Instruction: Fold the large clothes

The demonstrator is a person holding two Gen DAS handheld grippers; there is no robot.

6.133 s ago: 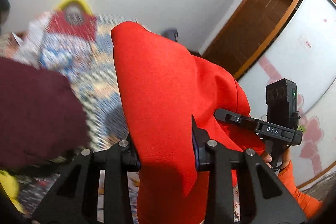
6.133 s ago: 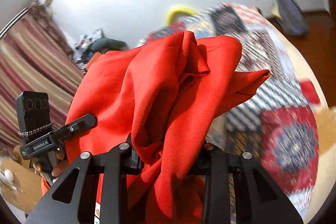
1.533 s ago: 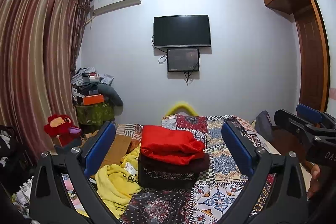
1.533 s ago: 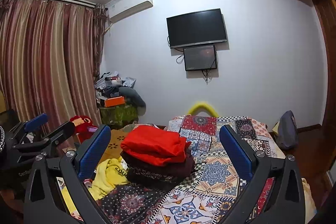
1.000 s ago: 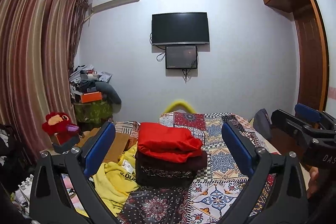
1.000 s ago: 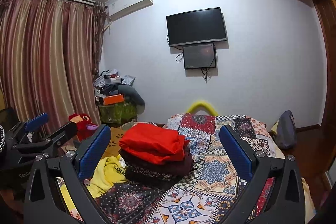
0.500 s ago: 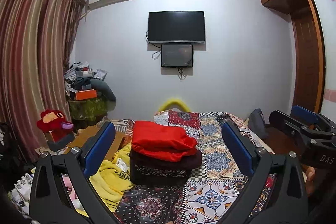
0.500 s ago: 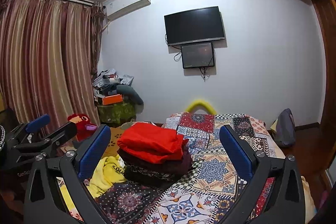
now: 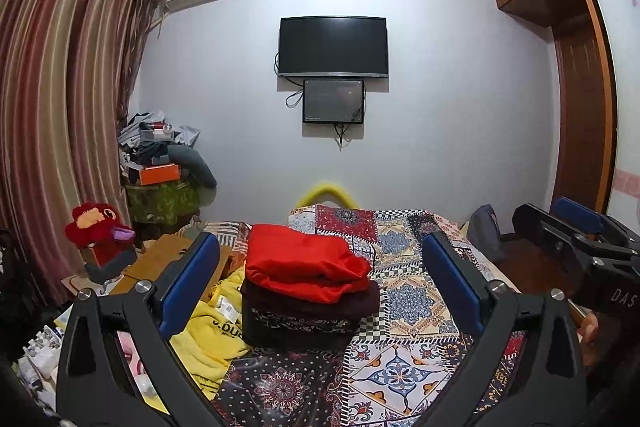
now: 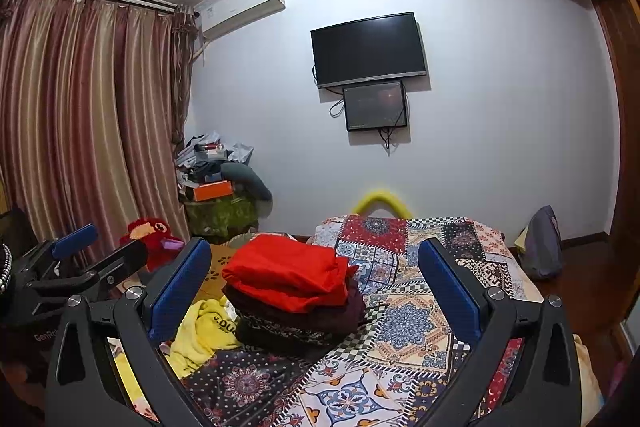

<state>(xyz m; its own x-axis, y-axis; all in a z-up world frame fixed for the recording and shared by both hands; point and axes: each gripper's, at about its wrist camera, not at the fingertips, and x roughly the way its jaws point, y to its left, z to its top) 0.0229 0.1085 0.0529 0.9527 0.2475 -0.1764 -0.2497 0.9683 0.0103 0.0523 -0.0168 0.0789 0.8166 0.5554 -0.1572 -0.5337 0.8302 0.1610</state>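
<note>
Red garment [image 9: 304, 267], folded atop stack: soft, light, likely floppy; pinch at edges. Left gripper [image 9: 320, 283] and right gripper [image 10: 316, 291]: jaws spread, empty.

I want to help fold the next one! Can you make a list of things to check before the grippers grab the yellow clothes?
1. Left gripper open and holding nothing: ok.
2. Right gripper open and holding nothing: ok.
3. Red garment folded, resting on top of the stack: ok.
4. Stack of folded clothes upright on the patchwork bedspread: ok, slightly uneven.
5. Yellow garment unfolded, lying beside the stack: ok.
6. Yellow garment free of clutter underneath: cannot tell.
</note>
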